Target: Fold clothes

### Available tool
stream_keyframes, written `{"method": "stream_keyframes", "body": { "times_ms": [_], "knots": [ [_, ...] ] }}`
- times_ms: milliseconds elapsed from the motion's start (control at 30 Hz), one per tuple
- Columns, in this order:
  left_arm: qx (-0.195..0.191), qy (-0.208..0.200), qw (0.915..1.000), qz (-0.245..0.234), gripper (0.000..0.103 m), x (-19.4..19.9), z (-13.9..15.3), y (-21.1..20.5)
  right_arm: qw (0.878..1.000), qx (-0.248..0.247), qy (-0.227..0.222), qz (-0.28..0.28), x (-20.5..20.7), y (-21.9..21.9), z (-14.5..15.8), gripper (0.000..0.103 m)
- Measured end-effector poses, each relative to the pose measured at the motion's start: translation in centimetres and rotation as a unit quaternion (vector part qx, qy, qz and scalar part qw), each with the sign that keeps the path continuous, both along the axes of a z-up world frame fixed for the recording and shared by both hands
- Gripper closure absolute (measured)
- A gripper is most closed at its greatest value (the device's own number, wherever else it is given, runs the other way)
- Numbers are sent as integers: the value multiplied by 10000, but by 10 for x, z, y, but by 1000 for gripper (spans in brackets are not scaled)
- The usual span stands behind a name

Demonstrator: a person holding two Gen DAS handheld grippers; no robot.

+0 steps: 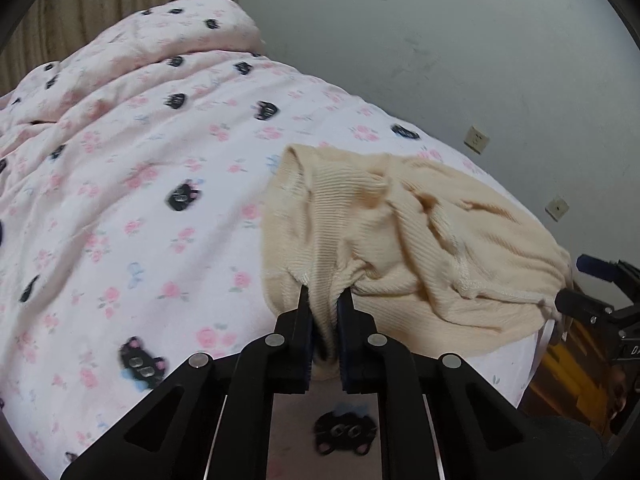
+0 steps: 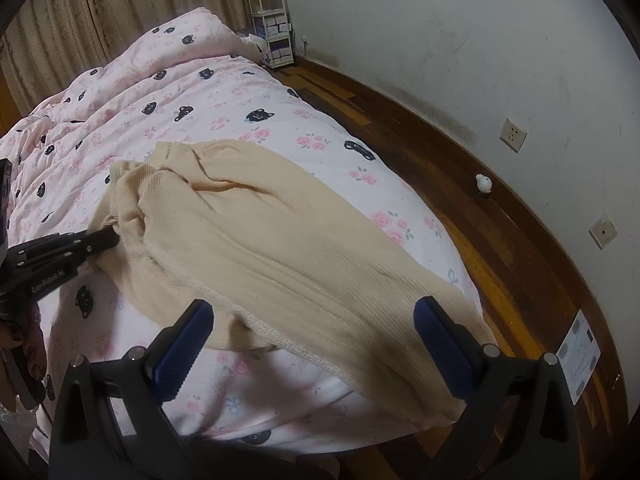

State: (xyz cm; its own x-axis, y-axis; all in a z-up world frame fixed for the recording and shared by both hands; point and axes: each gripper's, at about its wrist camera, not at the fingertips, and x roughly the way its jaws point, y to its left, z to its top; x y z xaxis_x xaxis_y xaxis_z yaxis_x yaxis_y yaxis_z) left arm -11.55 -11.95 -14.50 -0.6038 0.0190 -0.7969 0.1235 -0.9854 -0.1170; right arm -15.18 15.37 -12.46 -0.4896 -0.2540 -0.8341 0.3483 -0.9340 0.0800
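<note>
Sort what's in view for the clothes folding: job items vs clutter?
Job:
- cream ribbed knit garment, lying on the bed
- left gripper, fingers shut on a bunch of the knit
- right gripper, fingers open over the garment's near edge

Just there:
- pink floral duvet
- white wire shelf rack
- wall socket
- small white figurine
- curtain

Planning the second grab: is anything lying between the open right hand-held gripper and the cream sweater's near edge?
Nothing visible. The right hand-held gripper hangs open directly over the cream sweater, only fabric and the bedspread beneath.
</note>
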Motion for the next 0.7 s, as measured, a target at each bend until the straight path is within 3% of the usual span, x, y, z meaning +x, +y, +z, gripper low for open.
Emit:
{"method": "stream_keyframes", "body": {
  "times_ms": [367, 600, 700],
  "knots": [
    [-197, -31, 9954, 938, 94, 63, 21, -54, 9995, 50, 124, 274, 17, -21, 14, 1],
    [-413, -159, 9813, 1874, 94, 153, 32, -115, 9969, 78, 285, 736, 38, -53, 32, 1],
    [-621, -242, 9700, 2338, 94, 204, 37, -141, 9939, 73, 348, 1042, 51, -75, 41, 1]
  ]
}}
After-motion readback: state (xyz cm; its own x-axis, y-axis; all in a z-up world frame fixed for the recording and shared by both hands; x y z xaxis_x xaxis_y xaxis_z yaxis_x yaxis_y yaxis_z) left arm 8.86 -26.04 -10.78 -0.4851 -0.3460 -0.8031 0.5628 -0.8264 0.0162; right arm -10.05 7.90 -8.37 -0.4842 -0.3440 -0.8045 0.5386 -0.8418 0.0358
